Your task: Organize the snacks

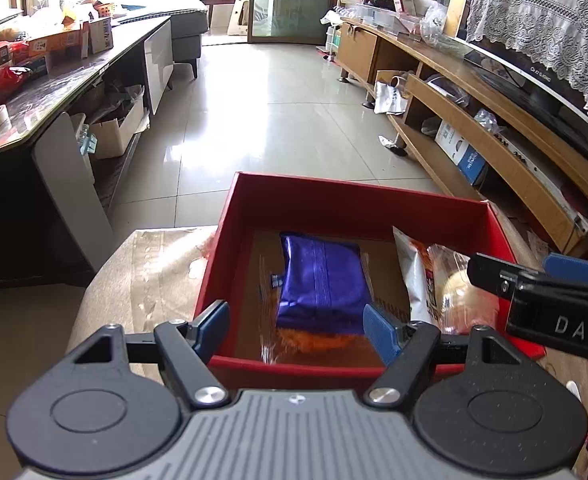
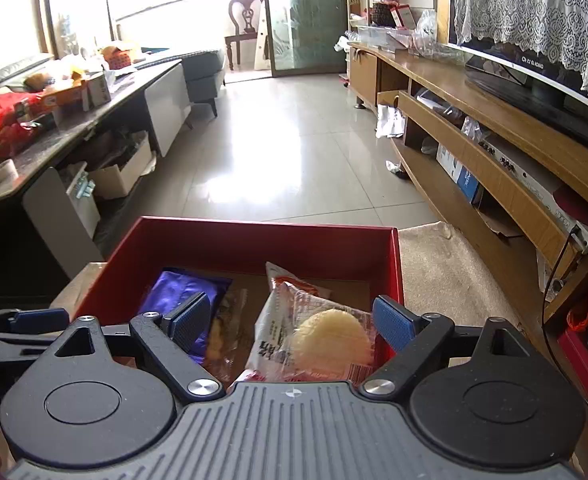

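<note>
A red box (image 1: 358, 200) sits on a beige-covered table; it also shows in the right wrist view (image 2: 254, 236). Inside lie a purple snack packet (image 1: 320, 276) on a clear orange-filled bag (image 1: 310, 340), and a white-and-red packet with a round pale cake (image 1: 462, 296). My left gripper (image 1: 296, 324) is open and empty over the box's near wall, above the purple packet. My right gripper (image 2: 294, 320) is open and empty above the cake packet (image 2: 326, 340); the purple packet (image 2: 178, 292) lies left of it. The right gripper's fingers (image 1: 494, 276) show at the left view's right edge.
A dark table (image 1: 54, 88) with cluttered snack bags and boxes stands to the left. A wooden TV cabinet (image 1: 494, 148) with a television runs along the right. Tiled floor (image 1: 262, 120) lies beyond the box. The beige table top (image 2: 446, 272) extends right of the box.
</note>
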A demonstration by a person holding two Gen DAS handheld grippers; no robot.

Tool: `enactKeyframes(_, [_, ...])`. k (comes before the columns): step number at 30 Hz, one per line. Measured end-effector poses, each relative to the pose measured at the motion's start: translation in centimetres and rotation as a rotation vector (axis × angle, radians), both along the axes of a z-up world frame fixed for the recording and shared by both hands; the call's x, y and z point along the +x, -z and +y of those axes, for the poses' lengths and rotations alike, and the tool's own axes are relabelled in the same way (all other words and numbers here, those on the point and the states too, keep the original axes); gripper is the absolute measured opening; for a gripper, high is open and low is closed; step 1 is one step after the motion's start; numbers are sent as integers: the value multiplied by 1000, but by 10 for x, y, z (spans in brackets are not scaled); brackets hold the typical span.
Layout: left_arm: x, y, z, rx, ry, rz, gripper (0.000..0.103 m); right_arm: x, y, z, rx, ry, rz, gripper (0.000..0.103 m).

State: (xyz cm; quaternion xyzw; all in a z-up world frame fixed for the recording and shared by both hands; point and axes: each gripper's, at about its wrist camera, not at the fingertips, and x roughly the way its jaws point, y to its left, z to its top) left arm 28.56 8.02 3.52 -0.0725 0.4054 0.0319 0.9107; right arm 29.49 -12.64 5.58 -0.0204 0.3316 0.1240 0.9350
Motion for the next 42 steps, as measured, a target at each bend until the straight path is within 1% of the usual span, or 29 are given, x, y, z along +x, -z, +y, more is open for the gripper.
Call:
enactKeyframes(8, [-26, -1, 6, -4, 47, 15, 69, -20, -7, 5, -13, -18, -3, 92])
enactKeyframes(14, [-55, 9, 18, -5, 105, 70, 69, -35, -3, 8, -39, -41, 10, 92])
enactKeyframes(21, [-85, 29, 25, 35, 209, 161, 69, -56, 1, 15, -41, -83, 44, 92])
enactKeyframes(24, [-95, 40, 29, 56, 251, 198, 69, -68, 5, 16, -31, -103, 73, 92])
enactKeyframes(27, [-101, 48, 33, 68, 305, 206, 69, -78, 10, 15, -12, -118, 112, 92])
enactKeyframes(29, [-100, 54, 35, 73, 357, 209, 70, -84, 13, 16, -1, -124, 133, 92])
enactKeyframes(31, [-98, 61, 38, 85, 385, 222, 71, -90, 16, 18, 1, -130, 143, 92])
enactKeyframes(36, [-90, 69, 53, 9, 415, 238, 71, -101, 19, 21, 3, -152, 156, 92])
enactKeyframes(40, [-95, 68, 57, -48, 431, 252, 72, -100, 20, 24, 6, -159, 172, 92])
enactKeyframes(42, [-101, 72, 56, -53, 438, 278, 73, -99, 20, 24, 7, -156, 174, 92])
